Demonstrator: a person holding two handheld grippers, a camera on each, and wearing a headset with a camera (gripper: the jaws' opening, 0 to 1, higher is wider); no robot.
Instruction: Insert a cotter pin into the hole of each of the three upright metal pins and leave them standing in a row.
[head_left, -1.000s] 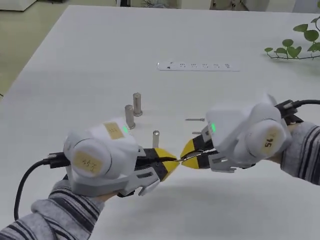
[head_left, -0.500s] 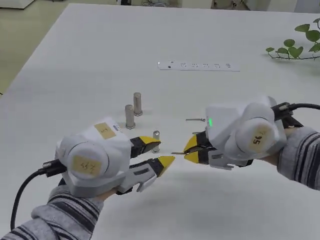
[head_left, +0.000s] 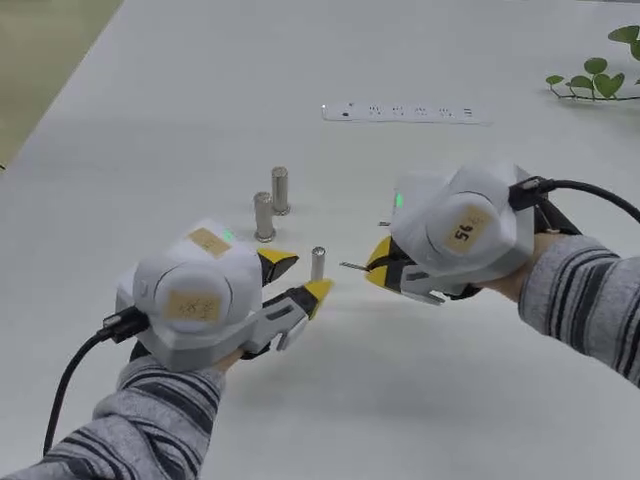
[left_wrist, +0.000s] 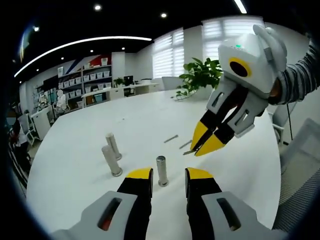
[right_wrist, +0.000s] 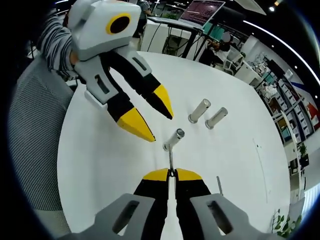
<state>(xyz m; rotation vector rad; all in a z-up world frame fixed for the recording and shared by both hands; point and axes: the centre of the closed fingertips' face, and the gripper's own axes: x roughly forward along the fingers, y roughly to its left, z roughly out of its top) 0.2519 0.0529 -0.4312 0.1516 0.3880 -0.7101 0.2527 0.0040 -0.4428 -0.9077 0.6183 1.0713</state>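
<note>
A: Which step is the person on?
B: The first insertion, by the look of it. The right tool (right_wrist: 171, 173) has its jaws pressed together on a thin steel cotter pin (right_wrist: 170, 157), which sticks straight out ahead of the yellow tips. No upright carries one yet
A: Aimed where?
B: At the nearest short grey upright metal pin (head_left: 318, 263). In the head view the cotter pin's free end is just beside that pin's upper part, a small gap between them
A: And the left tool (head_left: 307, 273)?
B: It is spread wide, one yellow jaw on each side of the same upright. The left gripper view shows the pin between the tips and apart from both, so nothing is clamped
A: The other uprights?
B: Two more grey metal pins (head_left: 264, 215) stand close together farther back on the white table (head_left: 200, 120), both bare as far as can be seen. A spare cotter pin (left_wrist: 171, 138) lies flat beyond
A: What does the next move call for?
B: Probably the left jaws closing to steady the upright, then the right tool lining the thin end up with the cross hole and pushing through. The hole is too small to make out; a slight miss could tip the pin over
</note>
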